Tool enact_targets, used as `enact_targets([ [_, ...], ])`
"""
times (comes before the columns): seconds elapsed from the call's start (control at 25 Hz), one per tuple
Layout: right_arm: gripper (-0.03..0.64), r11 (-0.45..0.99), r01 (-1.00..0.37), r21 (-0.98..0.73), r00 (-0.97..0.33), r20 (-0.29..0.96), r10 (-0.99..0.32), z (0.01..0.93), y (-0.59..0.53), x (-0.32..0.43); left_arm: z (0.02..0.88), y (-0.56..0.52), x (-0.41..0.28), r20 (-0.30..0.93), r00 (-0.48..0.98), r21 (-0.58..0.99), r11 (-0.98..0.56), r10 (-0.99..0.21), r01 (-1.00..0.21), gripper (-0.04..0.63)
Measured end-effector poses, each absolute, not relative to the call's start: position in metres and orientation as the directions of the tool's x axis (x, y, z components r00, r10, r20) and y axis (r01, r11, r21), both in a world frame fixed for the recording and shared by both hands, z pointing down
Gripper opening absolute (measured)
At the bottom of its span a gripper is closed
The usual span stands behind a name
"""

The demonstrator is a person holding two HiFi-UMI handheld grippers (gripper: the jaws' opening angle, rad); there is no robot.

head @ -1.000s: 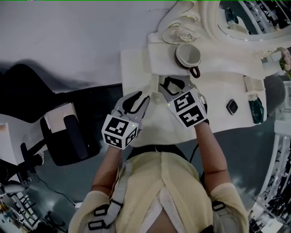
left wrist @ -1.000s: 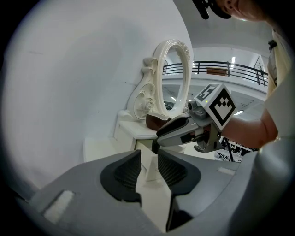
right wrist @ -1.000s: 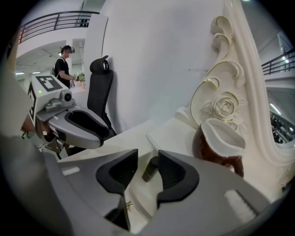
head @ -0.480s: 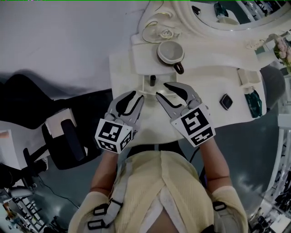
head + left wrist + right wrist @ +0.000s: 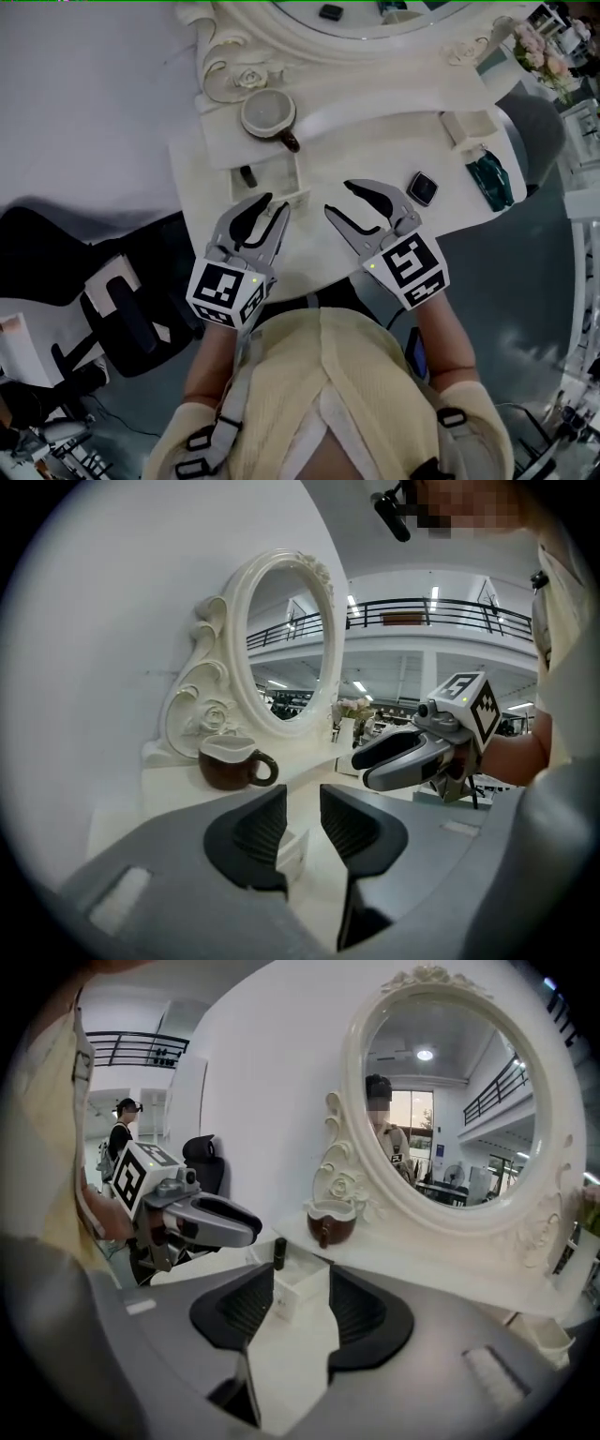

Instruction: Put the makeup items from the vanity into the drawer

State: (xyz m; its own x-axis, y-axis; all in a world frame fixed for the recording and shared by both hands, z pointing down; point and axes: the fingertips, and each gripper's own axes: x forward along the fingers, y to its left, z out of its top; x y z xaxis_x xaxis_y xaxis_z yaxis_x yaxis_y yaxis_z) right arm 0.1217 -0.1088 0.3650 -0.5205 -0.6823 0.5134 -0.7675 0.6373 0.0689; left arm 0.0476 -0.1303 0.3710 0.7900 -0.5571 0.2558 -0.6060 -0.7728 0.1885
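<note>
A small white drawer (image 5: 284,174) stands open on the vanity's left, with a dark tube (image 5: 247,175) lying in it. The right gripper view shows the same drawer (image 5: 302,1290) and tube (image 5: 279,1251) just beyond the jaws. A dark square compact (image 5: 423,187) and a green bottle (image 5: 489,182) lie on the vanity top at the right. My left gripper (image 5: 269,206) hovers just short of the drawer, open and empty. My right gripper (image 5: 343,200) hangs between drawer and compact; its jaws have just been opening and nothing is between them.
A brown cup (image 5: 269,114) sits behind the drawer, under the ornate oval mirror (image 5: 450,1101). Another small white box (image 5: 469,127) stands at the back right. A black office chair (image 5: 122,314) is on the floor at the left, close to the vanity's front edge.
Both grippers have drawn back from the drawer toward the person. The dark tube, hidden under the right gripper a second ago, now shows in the drawer. The right jaws stand wider.
</note>
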Motion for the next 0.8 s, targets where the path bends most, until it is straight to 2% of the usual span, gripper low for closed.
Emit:
enact_targets([
  [0.32, 0.257, 0.551, -0.832, 0.061, -0.433, 0.551, -0.714, 0.377, -0.084, 0.207, 0.373, -0.118, 0.118, 0.276, 0.845, 0.183, -0.838, -0.458, -0.514, 0.106],
  [0.8, 0.301, 0.491, -0.867, 0.08, -0.334, 0.64, -0.692, 0.414, -0.071, 0.312, 0.404, -0.093, 0.212, 0.342, 0.882, 0.206, -0.891, -0.322, -0.405, 0.107],
])
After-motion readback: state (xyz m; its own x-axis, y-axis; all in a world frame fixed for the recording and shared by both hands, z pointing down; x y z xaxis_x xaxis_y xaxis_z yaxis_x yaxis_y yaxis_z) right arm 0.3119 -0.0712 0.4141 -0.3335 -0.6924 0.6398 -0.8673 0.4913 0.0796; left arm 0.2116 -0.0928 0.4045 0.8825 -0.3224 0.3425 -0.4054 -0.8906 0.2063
